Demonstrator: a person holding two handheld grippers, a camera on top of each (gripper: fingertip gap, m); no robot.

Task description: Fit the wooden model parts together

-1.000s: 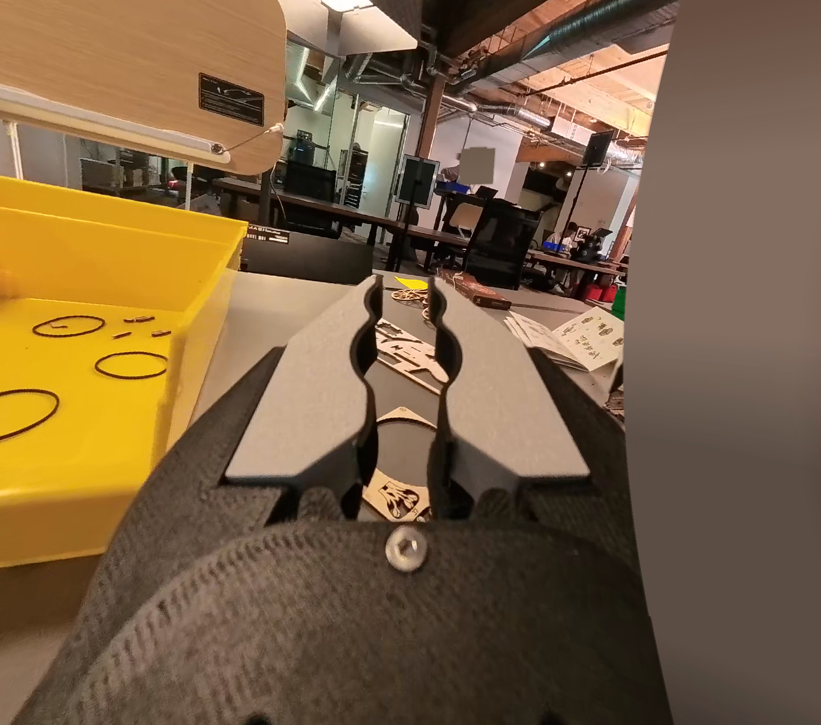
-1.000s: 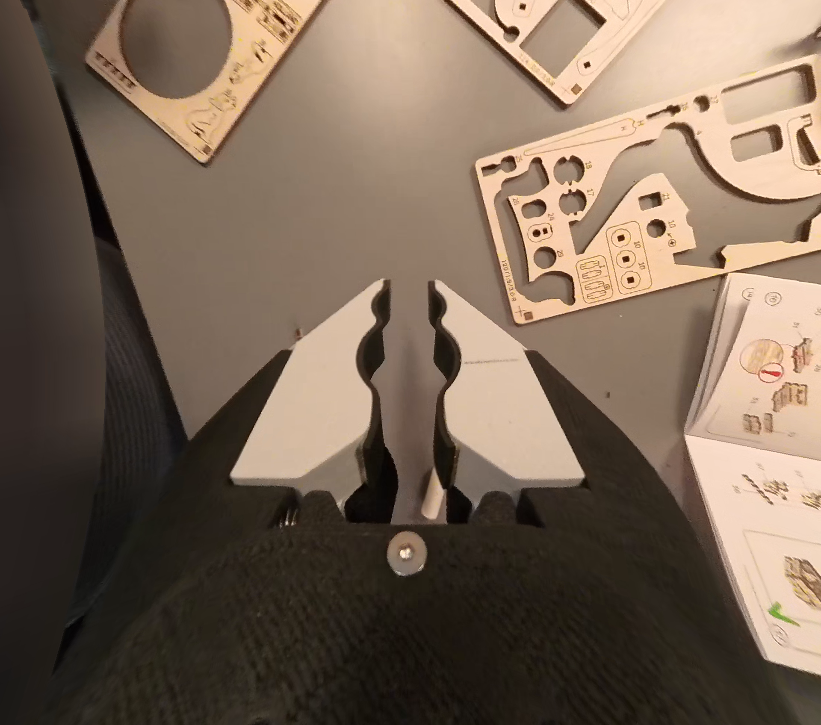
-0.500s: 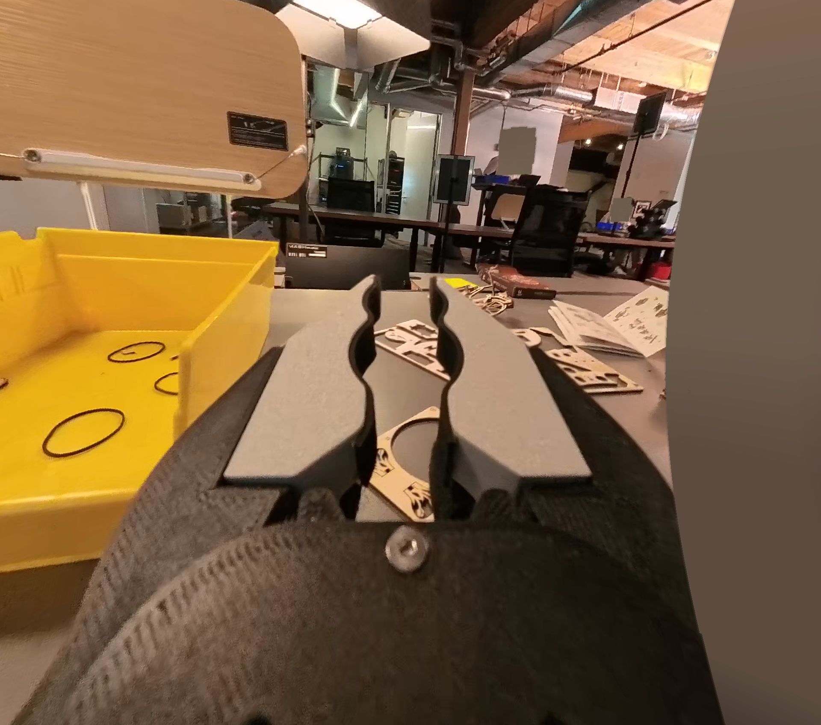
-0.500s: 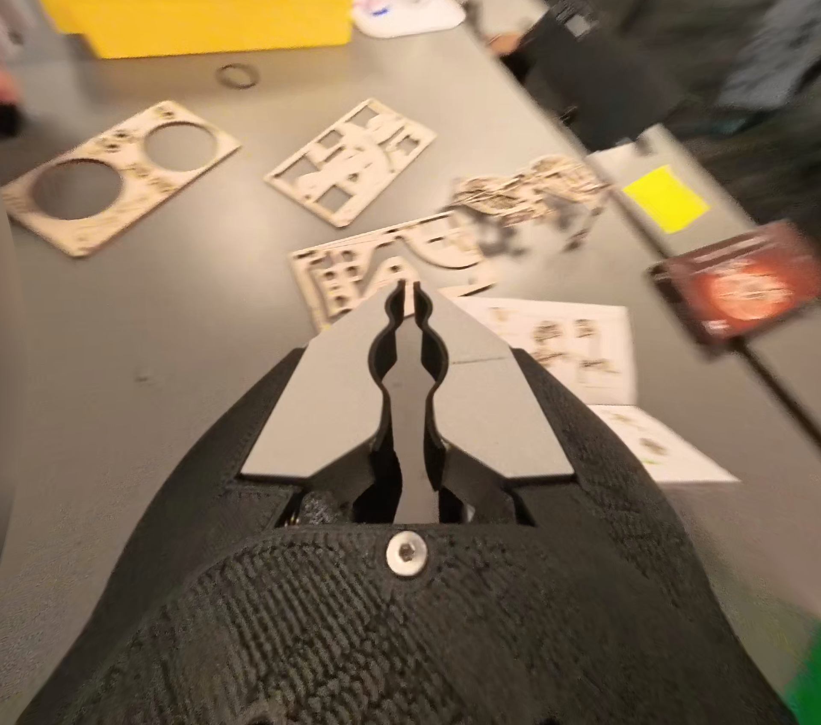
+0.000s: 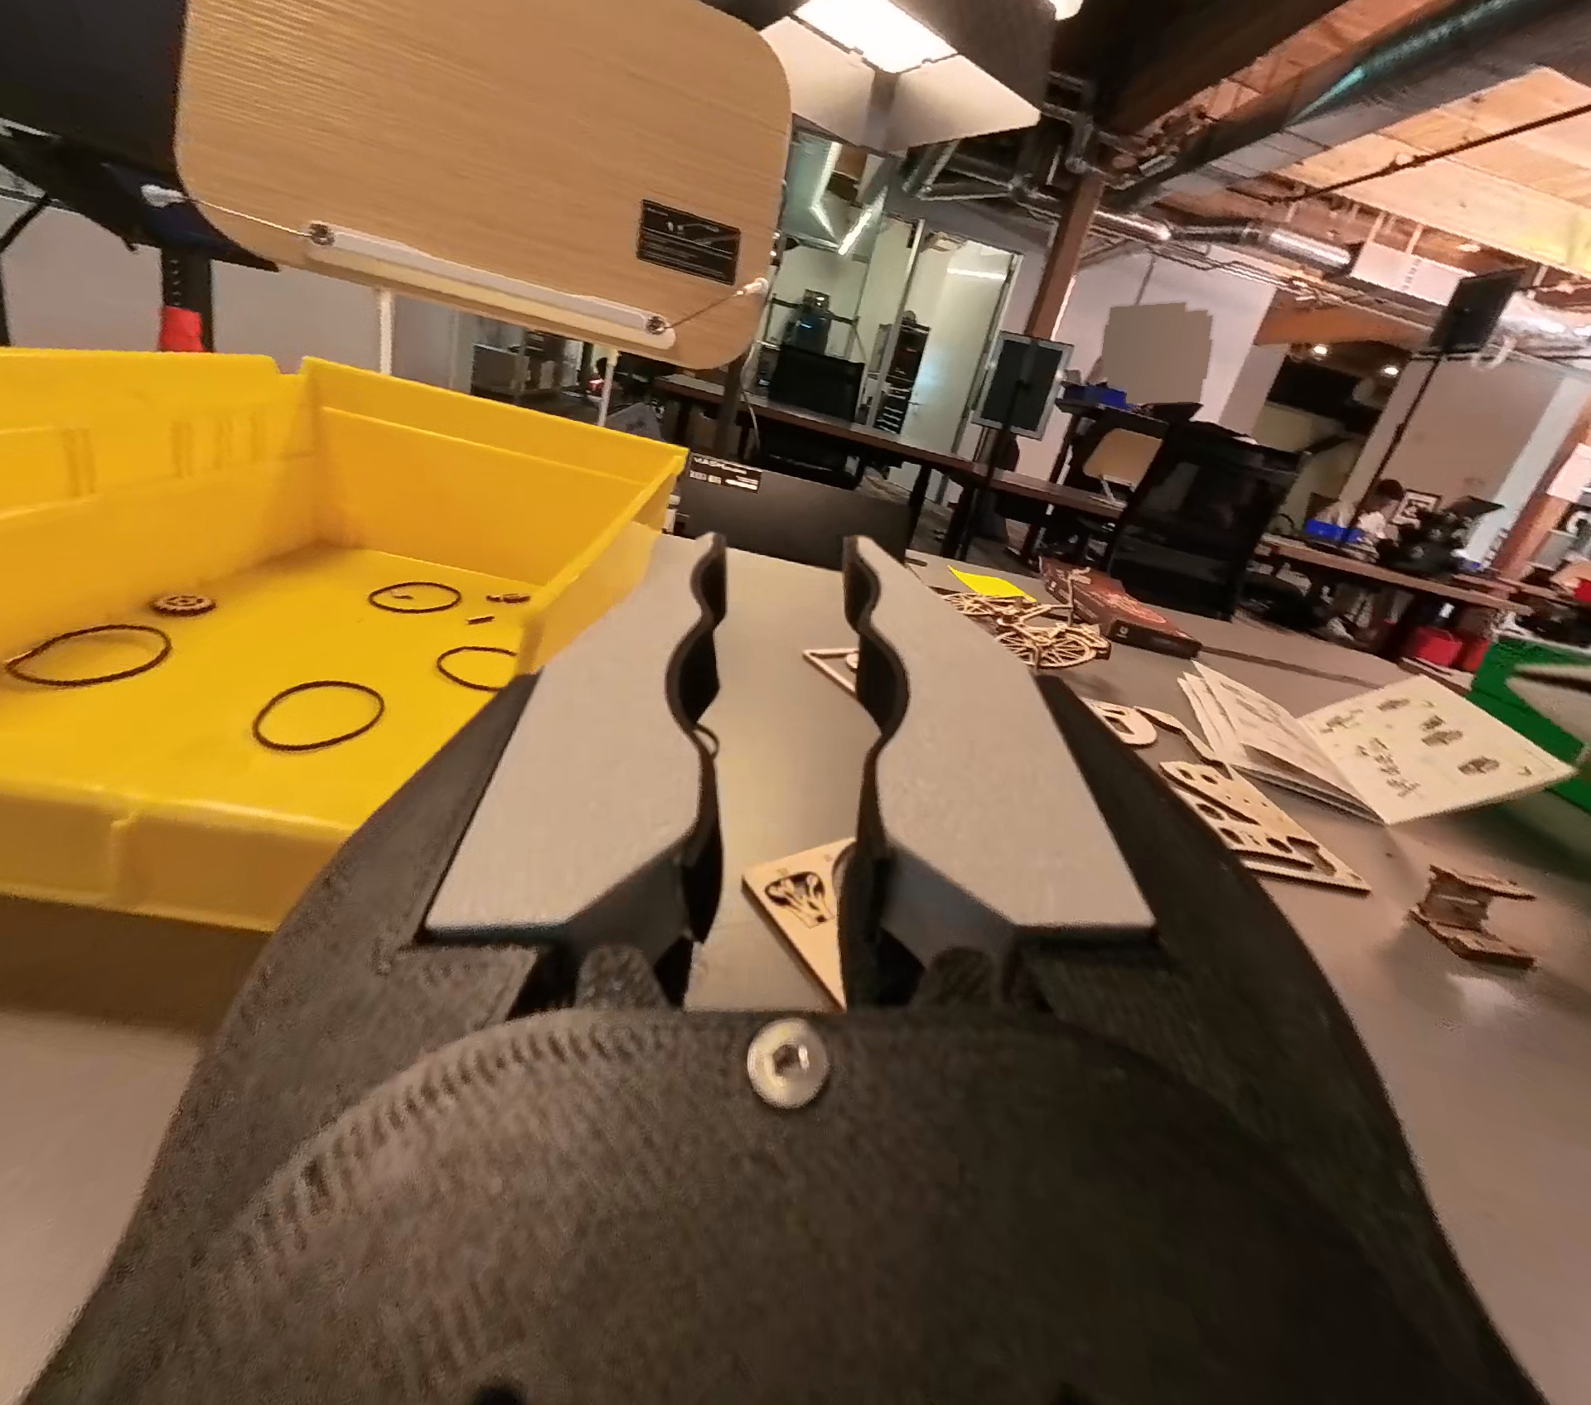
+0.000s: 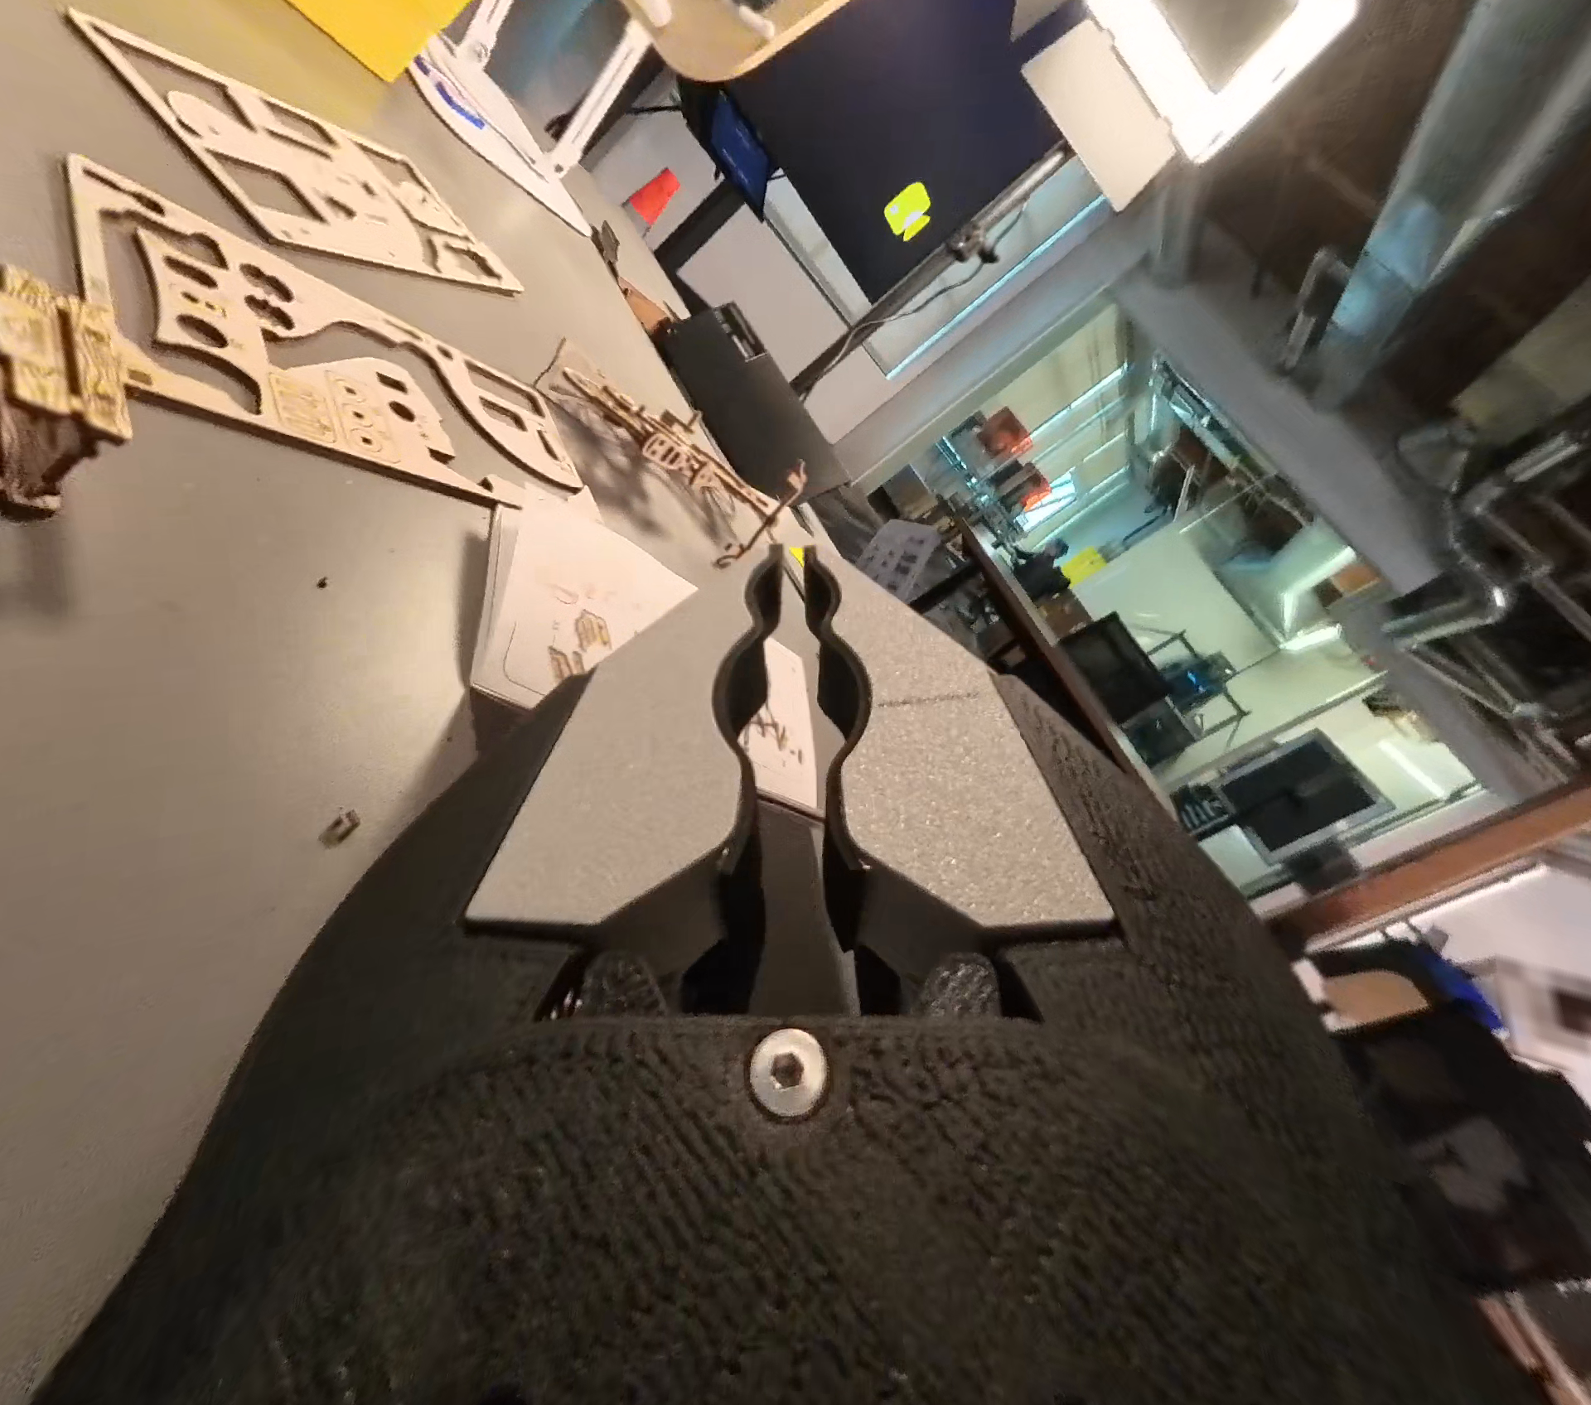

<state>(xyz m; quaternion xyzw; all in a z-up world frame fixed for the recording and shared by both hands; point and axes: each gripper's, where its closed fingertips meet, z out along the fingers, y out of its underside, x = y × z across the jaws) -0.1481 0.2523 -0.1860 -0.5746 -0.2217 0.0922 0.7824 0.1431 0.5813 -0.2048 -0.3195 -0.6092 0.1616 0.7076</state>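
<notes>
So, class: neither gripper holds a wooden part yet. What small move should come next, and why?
Probably lower the left gripper, jaws open and empty, toward the small assembled wooden piece lying loose on the grey table. The right gripper is nearly closed, empty and tilted away.

Straight ahead of the left gripper (image 5: pixel 779 572) a strip of bare grey table (image 5: pixel 775 684) runs forward, its fingers parted with nothing between them. The wall of the yellow bin (image 5: pixel 594 572) closes off the left side. To the right, flat wooden sheets (image 5: pixel 1257 821), an open booklet (image 5: pixel 1377 744) and a small wooden block (image 5: pixel 1464 912) crowd the surface. Farther on stand a wooden bicycle model (image 5: pixel 1033 632) and a dark box (image 5: pixel 1119 611).
</notes>
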